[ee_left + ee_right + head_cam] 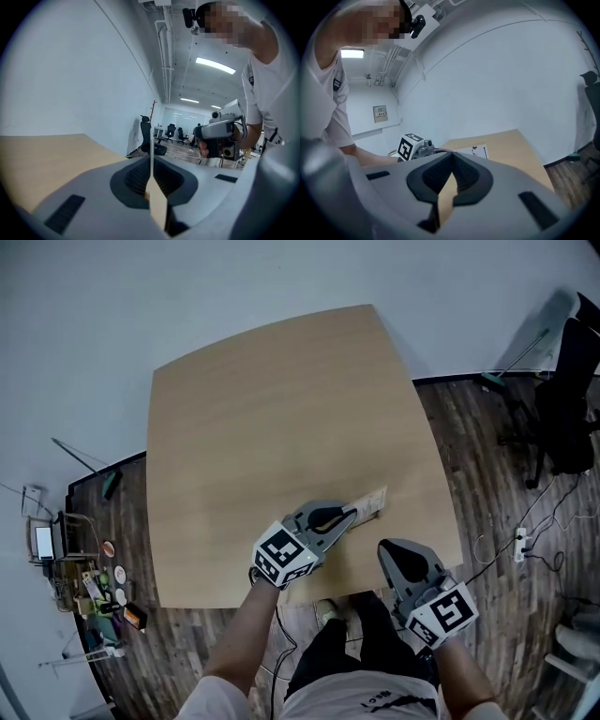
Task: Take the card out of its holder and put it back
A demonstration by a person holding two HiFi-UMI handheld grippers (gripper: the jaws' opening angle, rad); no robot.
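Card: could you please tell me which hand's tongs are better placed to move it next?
Left. The left tongs are shut on the card over the table; the right tongs are shut on nothing and sit apart from it by the near edge.

On table [281,409], card [373,504] front right.

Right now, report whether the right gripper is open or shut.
Shut. In its own view the right gripper shows both jaws meeting at the tips with nothing between them.
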